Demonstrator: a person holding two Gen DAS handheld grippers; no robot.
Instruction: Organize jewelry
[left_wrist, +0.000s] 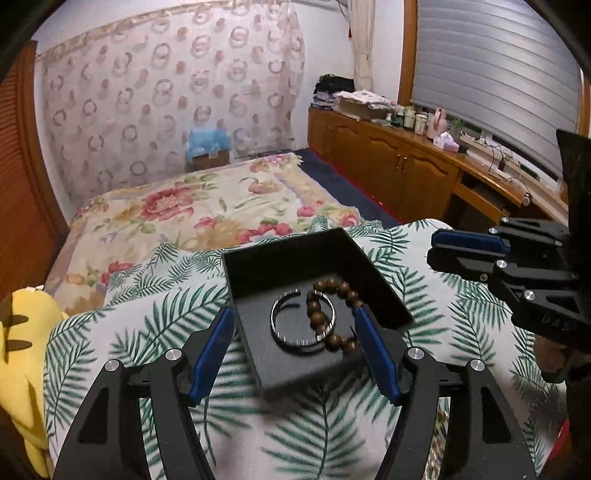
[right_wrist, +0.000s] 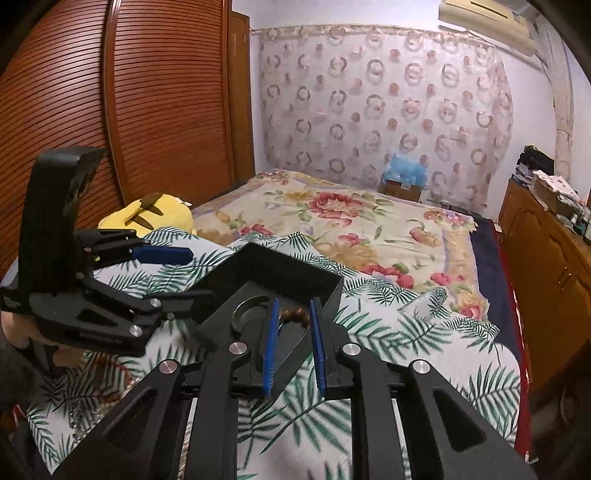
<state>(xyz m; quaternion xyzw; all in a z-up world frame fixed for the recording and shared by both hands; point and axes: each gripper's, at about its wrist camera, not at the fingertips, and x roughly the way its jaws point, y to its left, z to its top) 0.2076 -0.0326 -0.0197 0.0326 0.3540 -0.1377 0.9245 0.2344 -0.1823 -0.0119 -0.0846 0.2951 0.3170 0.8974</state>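
Observation:
A black open box (left_wrist: 255, 277) lies on a fern-print cloth on the bed. Inside it lie a silver open bangle (left_wrist: 275, 320) and a brown wooden bead bracelet (left_wrist: 334, 286) that overlaps it. My left gripper (left_wrist: 293, 317) is open, its blue pads on either side of the jewelry, at the box's near edge. My right gripper (right_wrist: 293, 304) is open with a narrower gap and empty, over the box's near corner (right_wrist: 295, 354), with the beads (right_wrist: 295, 315) showing between its pads. The bangle (right_wrist: 243, 306) shows partly in the right wrist view. The right gripper (left_wrist: 436, 247) appears at right in the left wrist view.
The fern-print cloth (left_wrist: 314, 435) covers a raised surface on a floral-quilted bed (left_wrist: 207, 206). A yellow plush toy (left_wrist: 26, 332) lies at left. Wooden cabinets (left_wrist: 388, 162) with clutter run along the right wall. A wooden slatted wardrobe (right_wrist: 129, 110) stands left.

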